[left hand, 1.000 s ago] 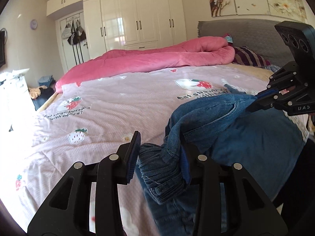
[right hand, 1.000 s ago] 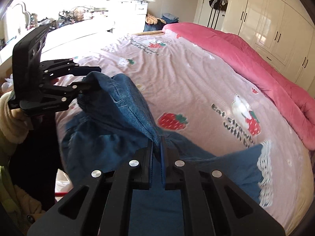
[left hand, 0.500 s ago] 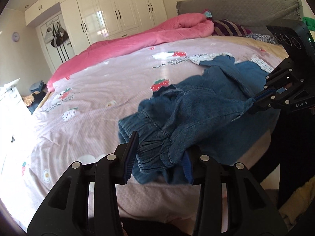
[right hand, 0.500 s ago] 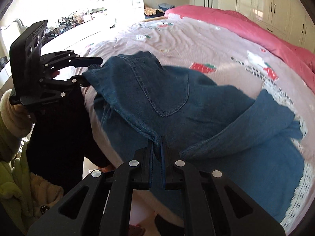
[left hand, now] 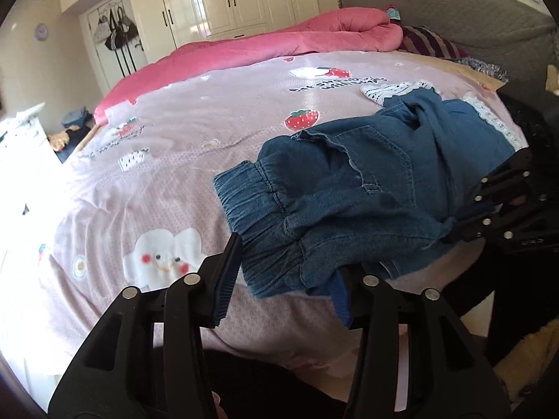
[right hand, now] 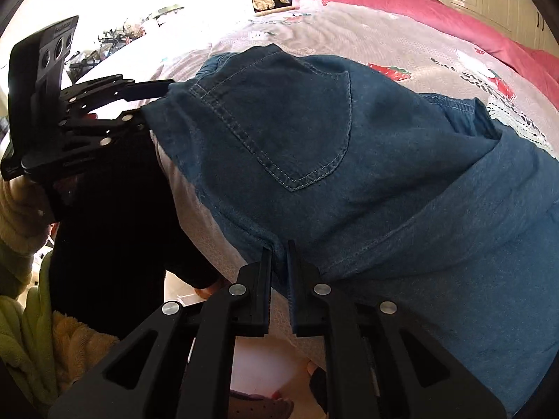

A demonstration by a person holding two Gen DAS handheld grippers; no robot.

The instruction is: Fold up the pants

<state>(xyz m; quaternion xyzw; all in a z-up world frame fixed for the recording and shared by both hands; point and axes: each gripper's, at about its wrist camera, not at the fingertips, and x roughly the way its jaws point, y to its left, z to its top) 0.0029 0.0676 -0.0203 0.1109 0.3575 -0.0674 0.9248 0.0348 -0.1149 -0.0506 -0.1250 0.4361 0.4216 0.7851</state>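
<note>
Dark blue denim pants (left hand: 349,181) with an elastic waistband and white lace hems lie bunched near the bed's near edge; the back pocket faces up in the right wrist view (right hand: 297,132). My left gripper (left hand: 286,279) has its jaws wide apart around the waistband corner, which rests between them; it also shows in the right wrist view (right hand: 153,97). My right gripper (right hand: 279,262) is shut on the pants' side edge and shows at the right of the left wrist view (left hand: 454,227).
The bed (left hand: 174,160) has a pink strawberry-print sheet. A rolled pink duvet (left hand: 279,42) lies along the far side, with a grey headboard (left hand: 454,14) at the right. White wardrobes (left hand: 227,0) stand behind. A cluttered white desk (right hand: 146,24) is beyond the bed.
Both grippers pulled the pants back toward the near bed edge and lowered them. The raised fabric now lies spread flatter, pocket up. The left jaws stayed apart; the right stayed shut.
</note>
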